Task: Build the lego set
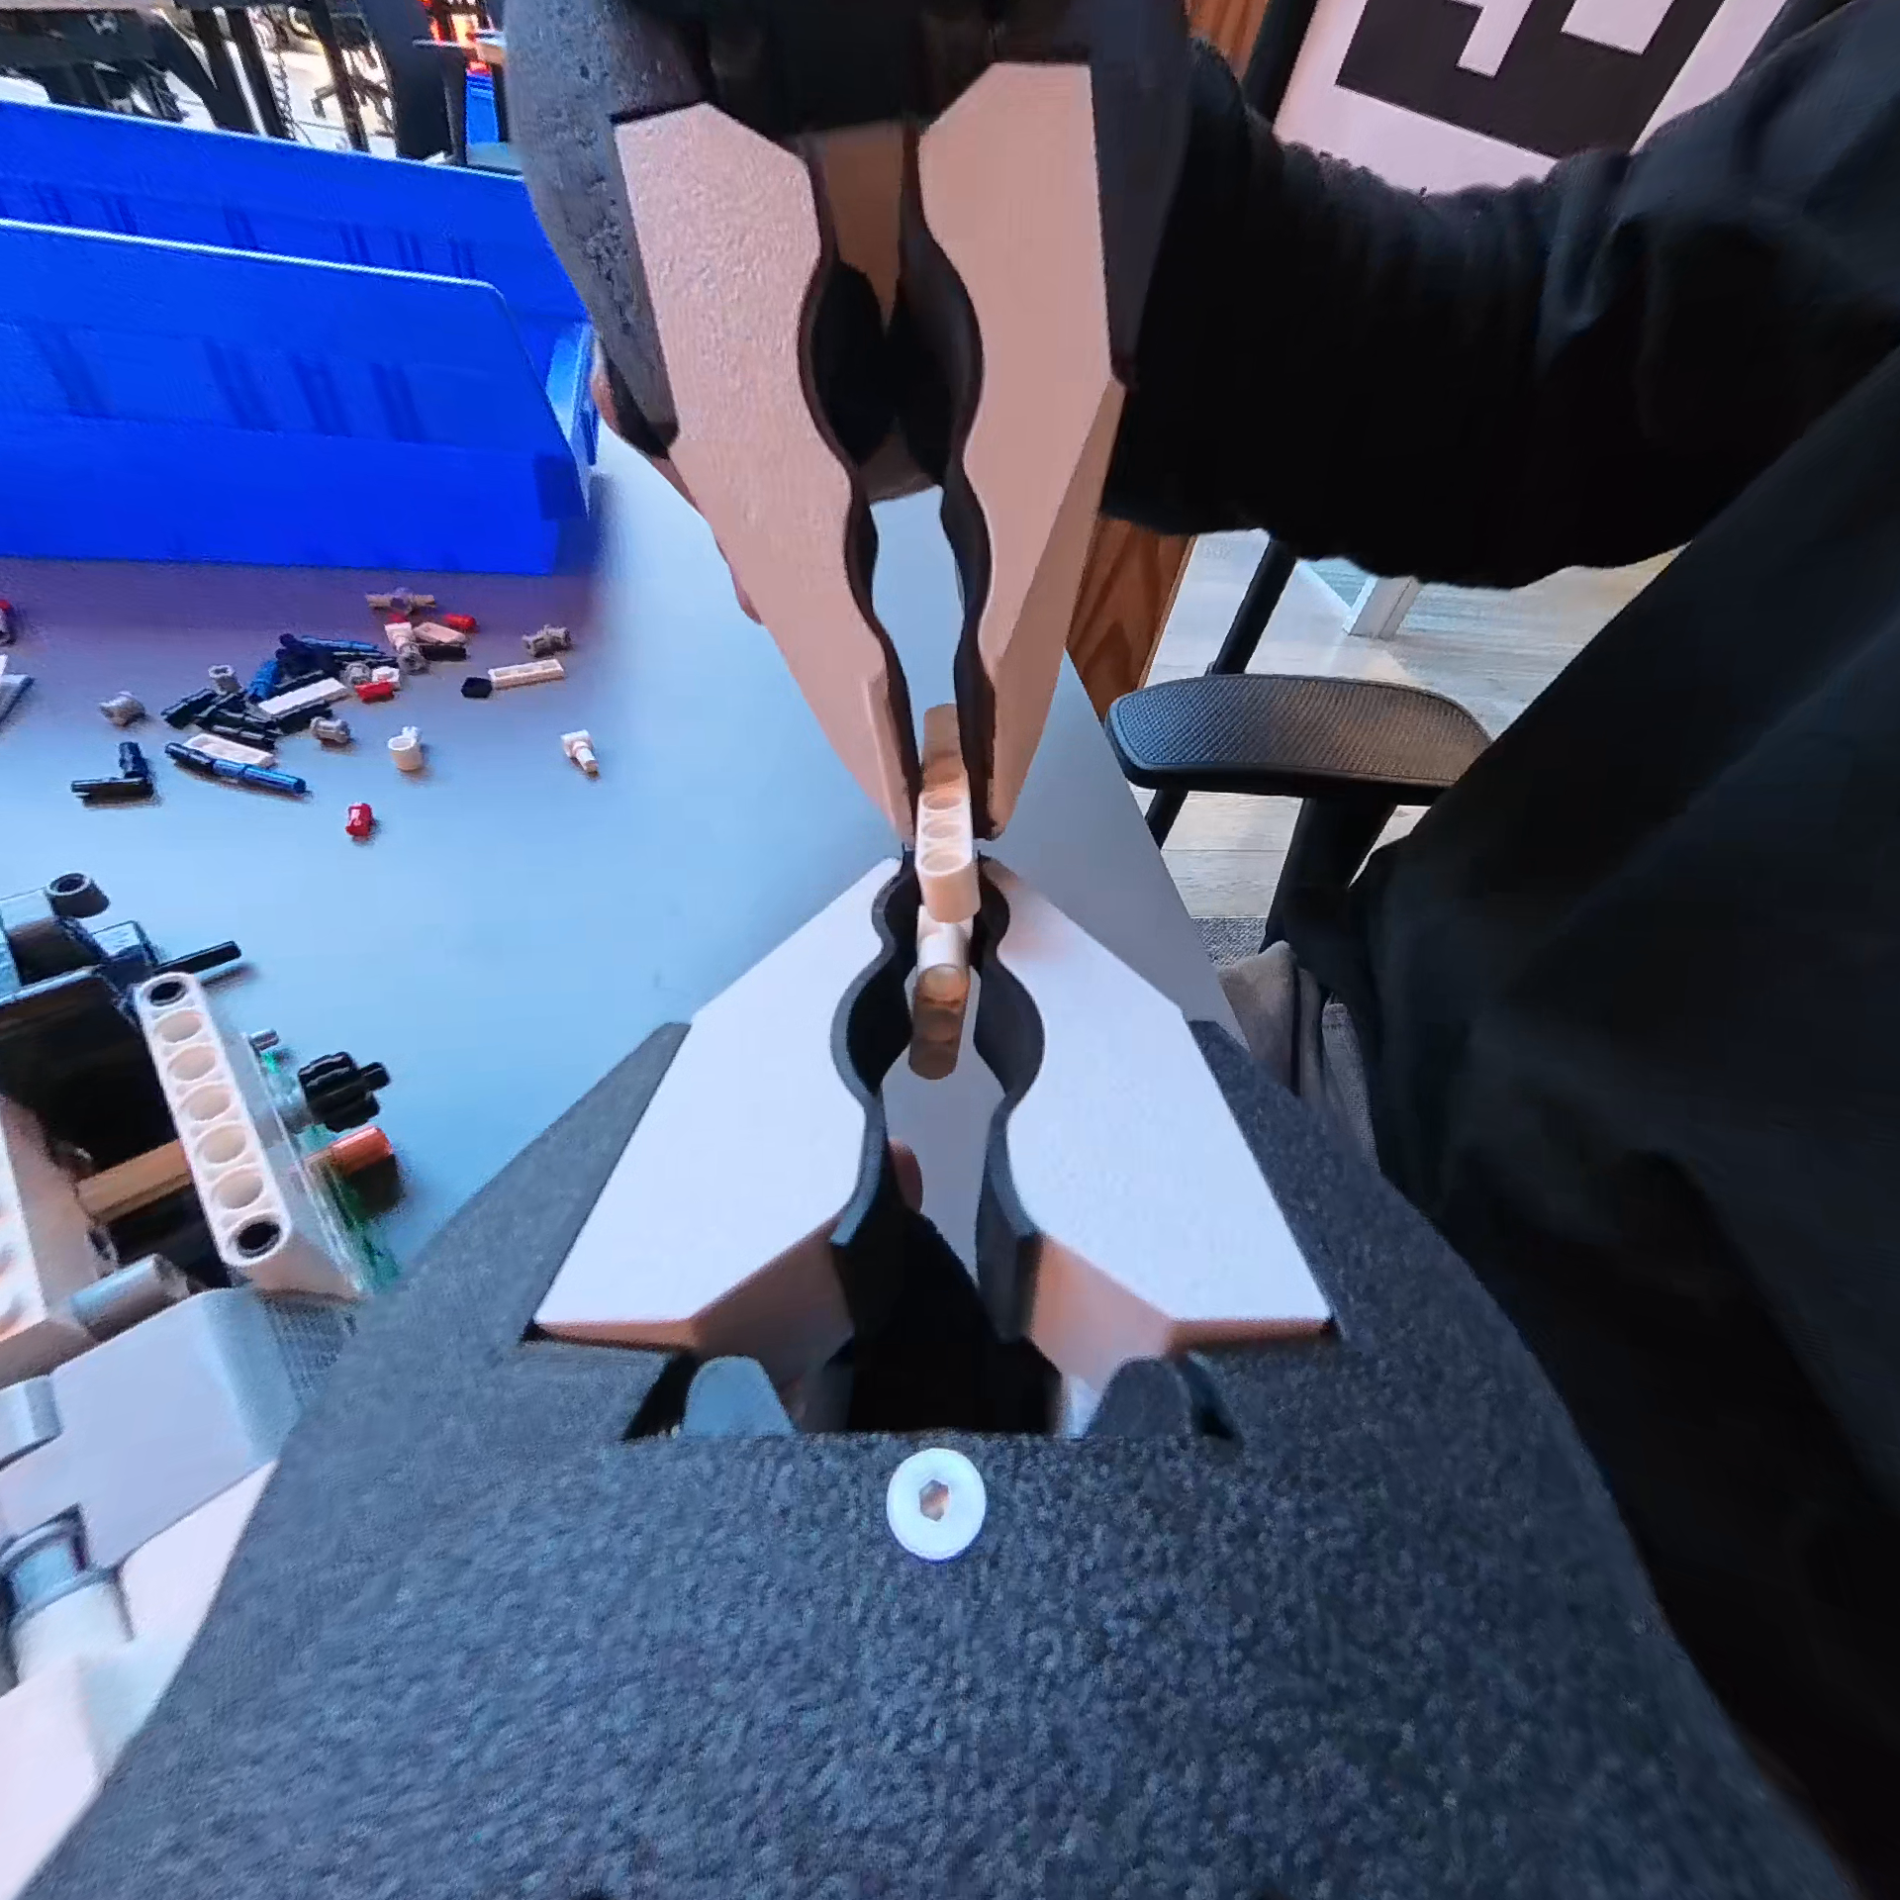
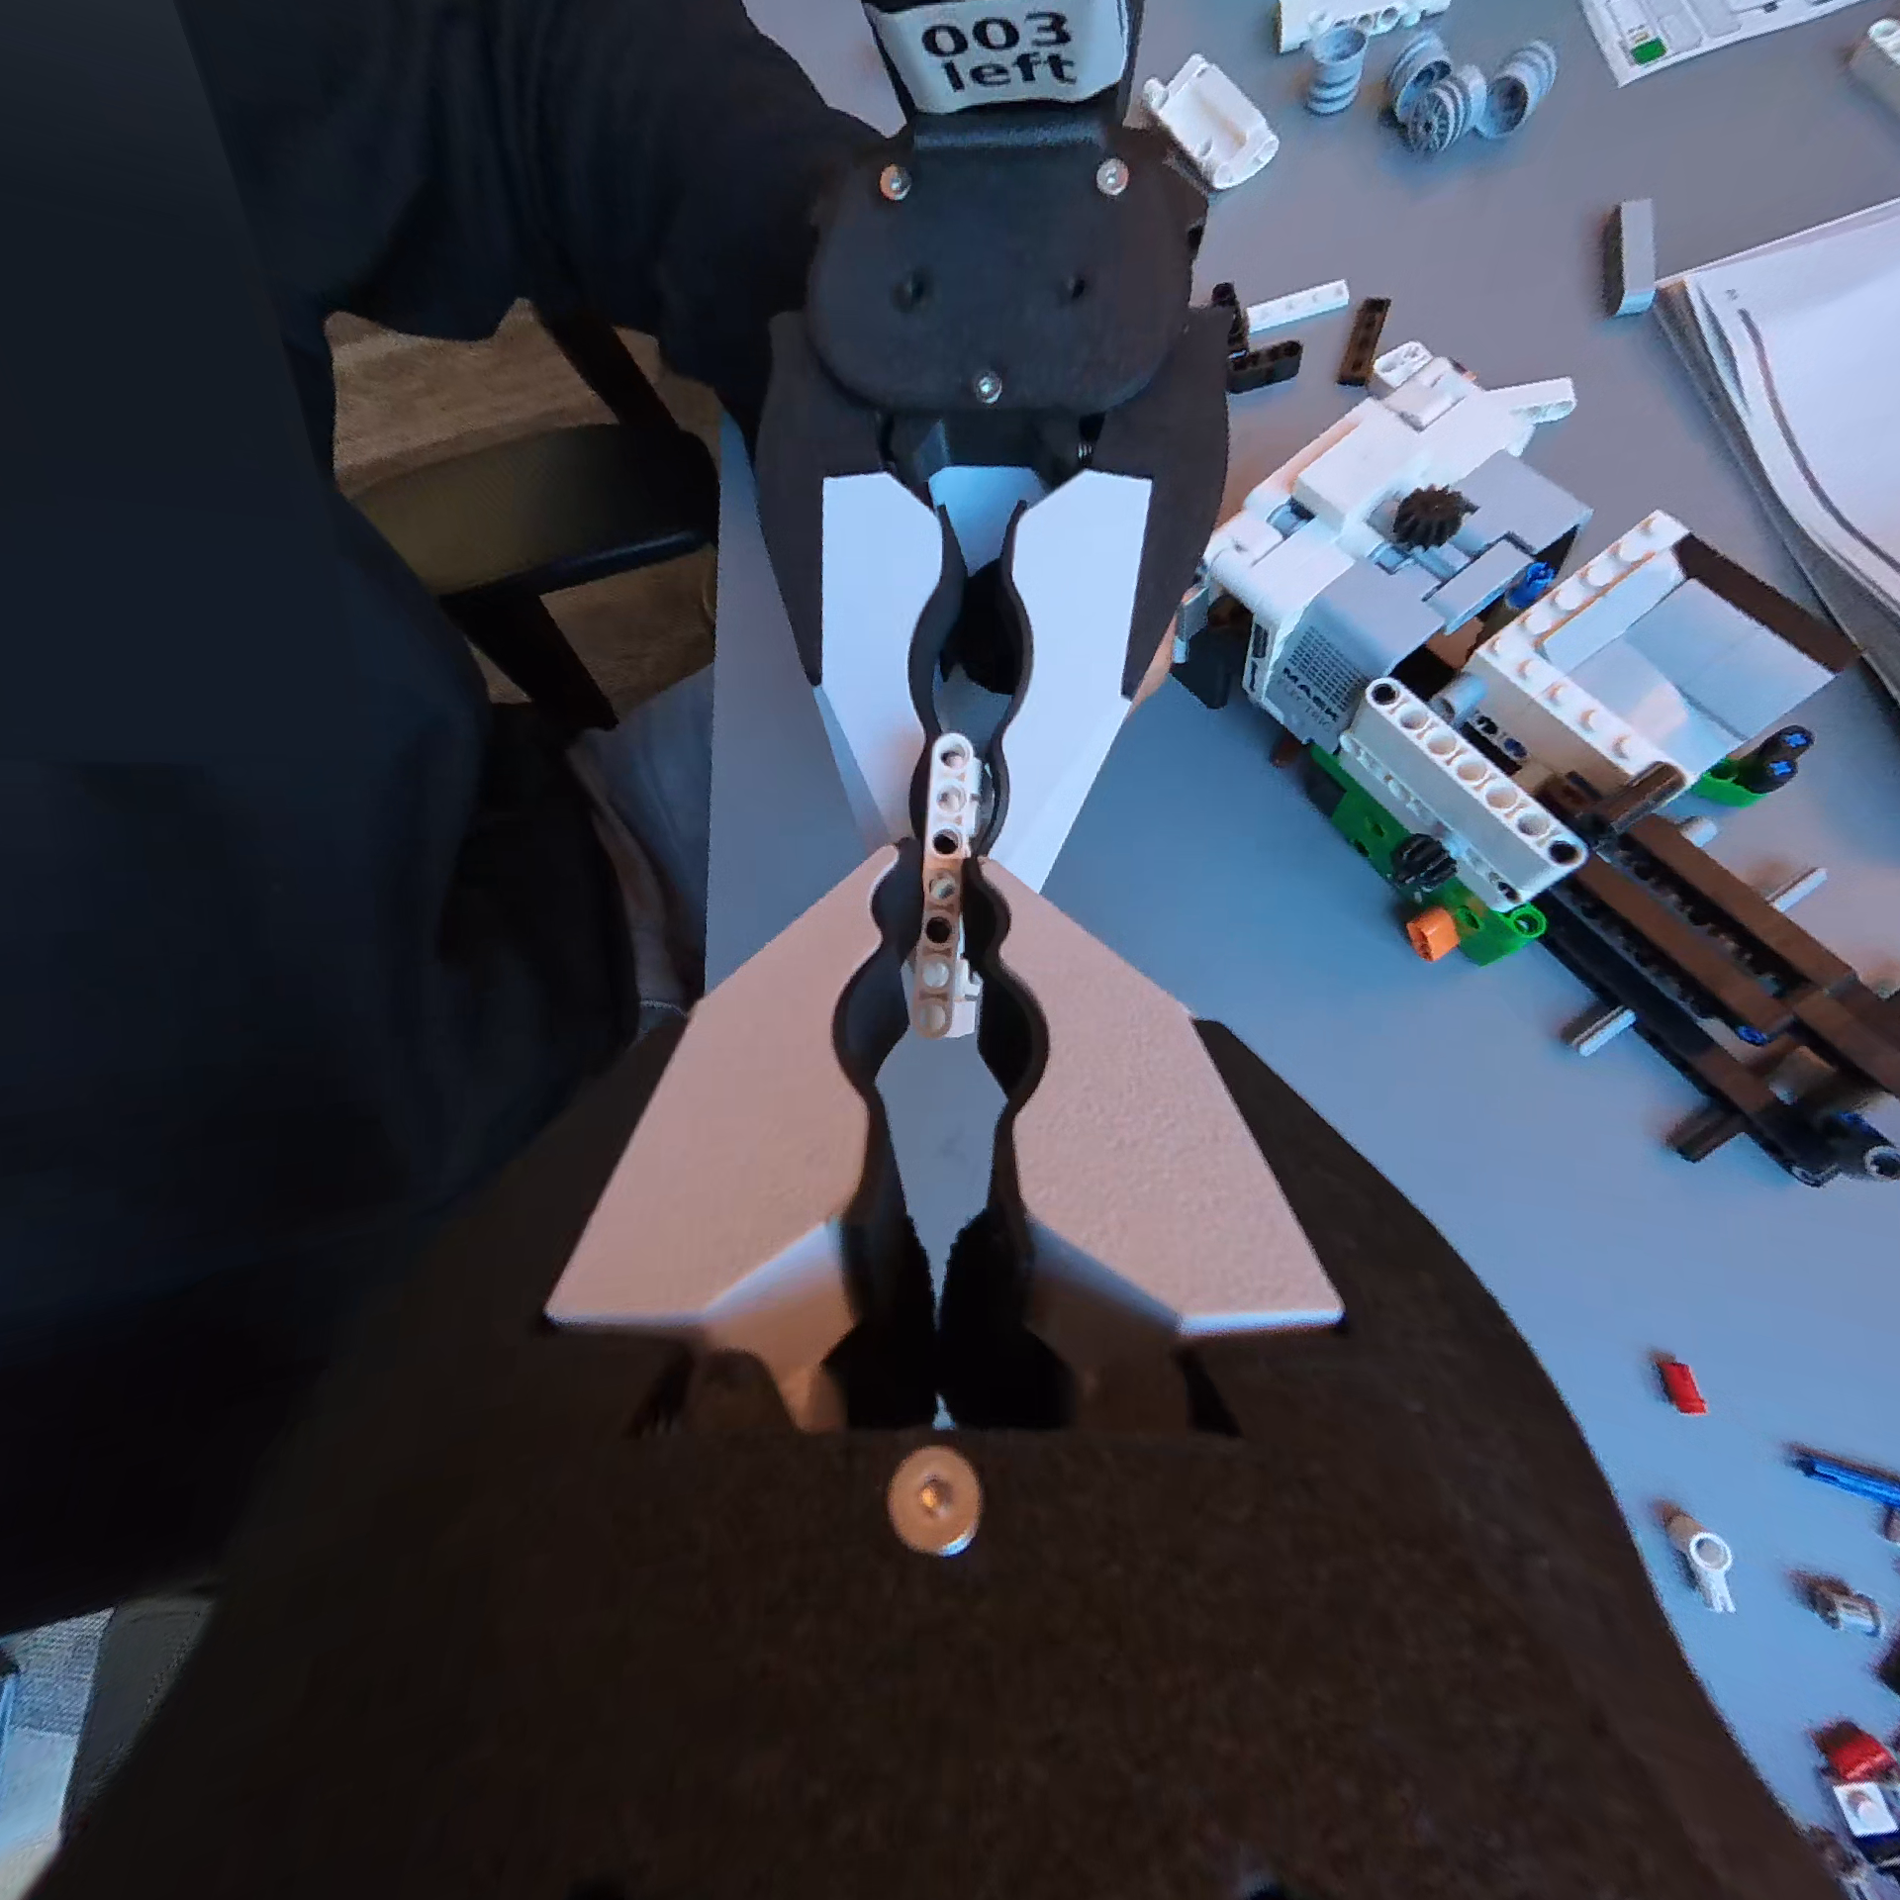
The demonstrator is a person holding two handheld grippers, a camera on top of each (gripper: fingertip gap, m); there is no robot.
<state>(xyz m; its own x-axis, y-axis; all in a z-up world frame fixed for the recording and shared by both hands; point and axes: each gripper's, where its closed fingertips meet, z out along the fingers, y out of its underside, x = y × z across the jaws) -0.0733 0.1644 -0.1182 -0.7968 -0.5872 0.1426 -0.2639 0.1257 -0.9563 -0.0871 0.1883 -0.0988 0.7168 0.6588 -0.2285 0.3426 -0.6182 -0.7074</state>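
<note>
A small white beam [image 2: 948,886], a thin perforated lego piece, is held in the air between the two grippers, off the near edge of the grey table [image 2: 1285,1028] and well apart from the half-built model [image 2: 1522,720] that stands on it. The right gripper [image 2: 941,874] is closed on one end of the beam and the left gripper [image 1: 946,874] is closed on the other end, tip to tip, so that the piece is clamped from both sides at once. In the left wrist view a short tan pin [image 1: 938,1013] is seen at the beam's near end, inside the left gripper's hollow; whether it is seated in a hole cannot be told. The beam is judged to be very light, stiff and smooth, so it is likely to pivot or slip if gripped on a single hole or by its rounded end. A hold across its flat faces, near the middle and clear of the hole to be used, is thought best, with only modest squeeze. The loose pieces [image 1: 308,689] are scattered on the table beyond the model, near the blue bins [image 1: 257,360].
</note>
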